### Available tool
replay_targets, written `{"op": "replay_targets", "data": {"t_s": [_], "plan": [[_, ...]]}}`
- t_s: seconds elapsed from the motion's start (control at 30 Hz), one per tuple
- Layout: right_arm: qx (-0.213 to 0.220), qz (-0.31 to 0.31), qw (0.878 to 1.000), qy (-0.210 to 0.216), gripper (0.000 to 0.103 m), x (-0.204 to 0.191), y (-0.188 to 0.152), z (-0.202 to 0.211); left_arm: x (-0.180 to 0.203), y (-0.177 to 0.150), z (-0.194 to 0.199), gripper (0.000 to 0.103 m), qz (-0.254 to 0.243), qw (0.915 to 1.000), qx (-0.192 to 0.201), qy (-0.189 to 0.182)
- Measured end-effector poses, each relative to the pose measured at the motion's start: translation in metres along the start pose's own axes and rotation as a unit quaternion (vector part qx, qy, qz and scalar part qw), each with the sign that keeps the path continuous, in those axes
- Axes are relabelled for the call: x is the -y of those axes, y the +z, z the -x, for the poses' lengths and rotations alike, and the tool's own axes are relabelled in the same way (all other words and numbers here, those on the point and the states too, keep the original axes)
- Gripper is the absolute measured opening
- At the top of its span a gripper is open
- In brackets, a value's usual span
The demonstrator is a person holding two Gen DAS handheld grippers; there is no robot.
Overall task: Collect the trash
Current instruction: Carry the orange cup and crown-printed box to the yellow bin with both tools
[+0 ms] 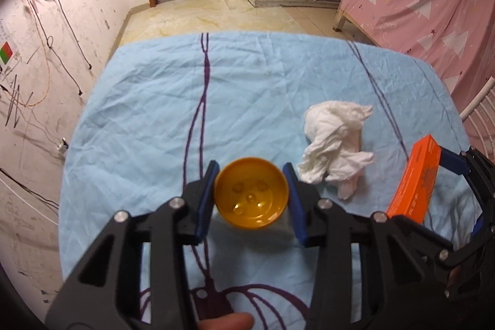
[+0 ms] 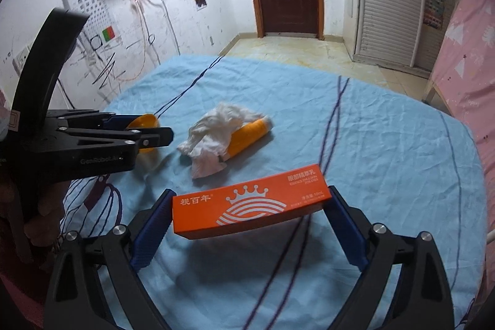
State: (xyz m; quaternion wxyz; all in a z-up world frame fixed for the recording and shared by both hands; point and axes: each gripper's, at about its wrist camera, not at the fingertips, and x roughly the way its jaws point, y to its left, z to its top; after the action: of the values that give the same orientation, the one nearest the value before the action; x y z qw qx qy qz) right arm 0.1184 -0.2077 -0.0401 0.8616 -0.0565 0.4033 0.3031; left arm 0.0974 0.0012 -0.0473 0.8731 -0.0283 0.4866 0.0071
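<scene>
While both grippers hold trash, the tissue [image 2: 216, 138] waits mid-sheet.

Left gripper [image 1: 251, 197] pinches a glossy yellow cup [image 1: 252, 195] across its round rim; right gripper [image 2: 250, 214], jaws wide, clamps a stiff orange box [image 2: 250, 211] by its ends (it looks lifted off the sheet). Keep the squeeze light on the thin cup. A crumpled soft tissue partly covers a yellow tube [image 2: 249, 138] on the wrinkled blue sheet [image 2: 386, 160].

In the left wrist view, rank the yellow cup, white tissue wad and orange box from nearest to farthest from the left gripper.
1. Yellow cup: between the left gripper fingers.
2. White tissue wad: just right of the right finger, on the blue sheet.
3. Orange box: far right, in the right gripper.
</scene>
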Motion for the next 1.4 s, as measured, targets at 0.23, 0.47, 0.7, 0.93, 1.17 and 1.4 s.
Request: {"op": "replay_targets", "data": {"t_s": [0.23,0.47,0.7,0.93,1.17,1.4], "plan": [[0.031,-0.027,0.999,-0.011,0.088,0.026,-0.001,0.027,0.017,0.011,0.026,0.04,-0.008,0.9995,0.029,-0.008],[0.067,-0.063,0.995,-0.029,0.088,0.063,-0.01,0.058,0.052,0.03,0.053,0.04,-0.028,0.9974,0.062,-0.026],[0.101,-0.102,0.988,-0.051,0.088,0.103,-0.025,0.089,0.099,0.041,0.065,0.04,-0.058,0.9946,0.076,-0.041],[0.126,-0.133,0.98,-0.079,0.088,0.139,-0.043,0.12,0.15,0.044,0.061,0.04,-0.097,0.9912,0.072,-0.054],[0.14,-0.166,0.968,-0.123,0.088,0.188,-0.067,0.15,0.202,0.043,0.06,0.04,-0.133,0.9861,0.067,-0.074],[0.135,-0.194,0.959,-0.155,0.088,0.229,-0.095,0.162,0.256,0.041,0.055,0.04,-0.169,0.9794,0.06,-0.093]]}}
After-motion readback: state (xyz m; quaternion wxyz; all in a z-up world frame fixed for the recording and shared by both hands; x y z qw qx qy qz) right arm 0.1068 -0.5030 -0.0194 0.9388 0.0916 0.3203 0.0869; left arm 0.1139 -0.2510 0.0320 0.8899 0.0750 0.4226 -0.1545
